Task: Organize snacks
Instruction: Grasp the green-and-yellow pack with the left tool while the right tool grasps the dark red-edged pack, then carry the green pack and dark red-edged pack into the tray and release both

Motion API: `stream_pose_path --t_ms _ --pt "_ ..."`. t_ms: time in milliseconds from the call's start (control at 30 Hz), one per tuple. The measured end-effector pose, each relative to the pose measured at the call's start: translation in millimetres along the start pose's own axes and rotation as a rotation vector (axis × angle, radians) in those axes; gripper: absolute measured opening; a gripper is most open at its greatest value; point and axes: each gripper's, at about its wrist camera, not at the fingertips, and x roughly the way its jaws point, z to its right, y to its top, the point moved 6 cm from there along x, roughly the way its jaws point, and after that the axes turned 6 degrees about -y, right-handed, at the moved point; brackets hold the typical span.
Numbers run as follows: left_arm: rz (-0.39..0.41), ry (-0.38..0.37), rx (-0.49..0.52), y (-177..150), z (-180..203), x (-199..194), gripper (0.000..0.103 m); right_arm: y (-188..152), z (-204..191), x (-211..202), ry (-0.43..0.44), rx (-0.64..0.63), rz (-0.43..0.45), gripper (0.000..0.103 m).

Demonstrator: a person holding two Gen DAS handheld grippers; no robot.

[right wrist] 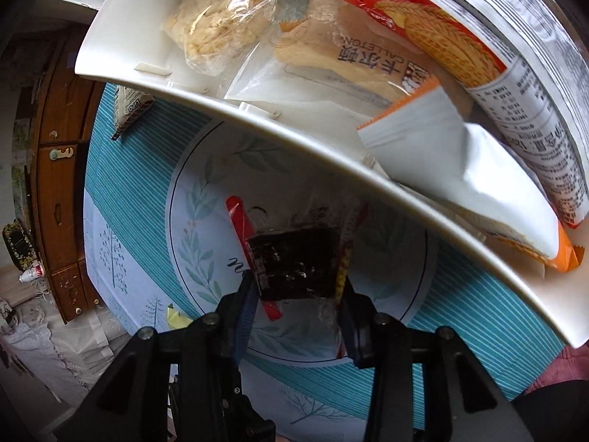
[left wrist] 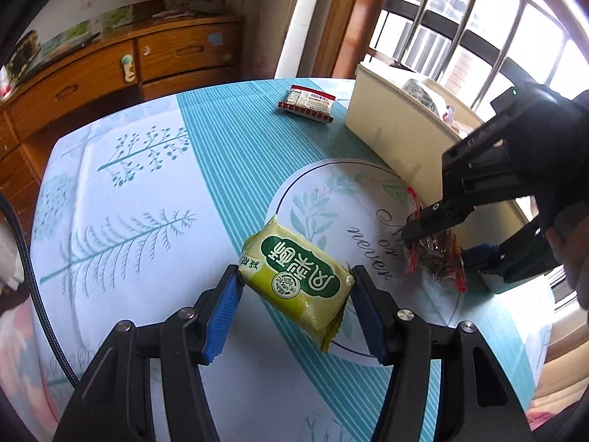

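Observation:
My left gripper [left wrist: 296,294] is shut on a green snack packet [left wrist: 298,276], its blue pads pressing on the packet's two ends above the patterned tablecloth [left wrist: 147,184]. At the right of the left wrist view, my right gripper [left wrist: 441,246] points down beside the cream bin [left wrist: 386,129]. In the right wrist view, the right gripper [right wrist: 296,309] is shut on a red-edged clear packet [right wrist: 294,258] with a dark snack inside, just in front of the bin's rim [right wrist: 257,118]. Several snack packs lie in the bin.
A red-and-white packet [left wrist: 307,105] lies on the table at the far side, left of the bin, and shows as the packet [right wrist: 129,107] in the right wrist view. A wooden dresser [left wrist: 110,73] stands beyond the table. A barred window [left wrist: 478,18] is behind the bin.

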Motion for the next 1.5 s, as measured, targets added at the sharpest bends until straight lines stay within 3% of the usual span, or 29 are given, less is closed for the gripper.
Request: stream_pose_path --t_ms 333,633,900,1100,1300,1500 --pt "0.065 0.021 -0.077 -6 15 -44 0.058 -21 12 -6 0.047 -0.035 -0.011 0.041" --pt "0.114 0.044 -0.156 -10 36 -79 0.058 -44 8 -20 0.11 -0.147 -0.017 0.041" --pt "0.189 0.091 -0.266 -1 49 -101 0.058 -55 9 -51 0.189 -0.352 0.042 0.041" --pt "0.258 0.136 -0.284 18 73 -115 0.058 -50 22 -81 0.261 -0.492 0.089 0.041" --pt "0.335 0.123 -0.294 42 111 -125 0.059 -37 35 -121 0.308 -0.618 0.19 0.041" --pt "0.36 0.095 -0.278 62 153 -120 0.059 -14 56 -156 0.315 -0.702 0.316 0.041"
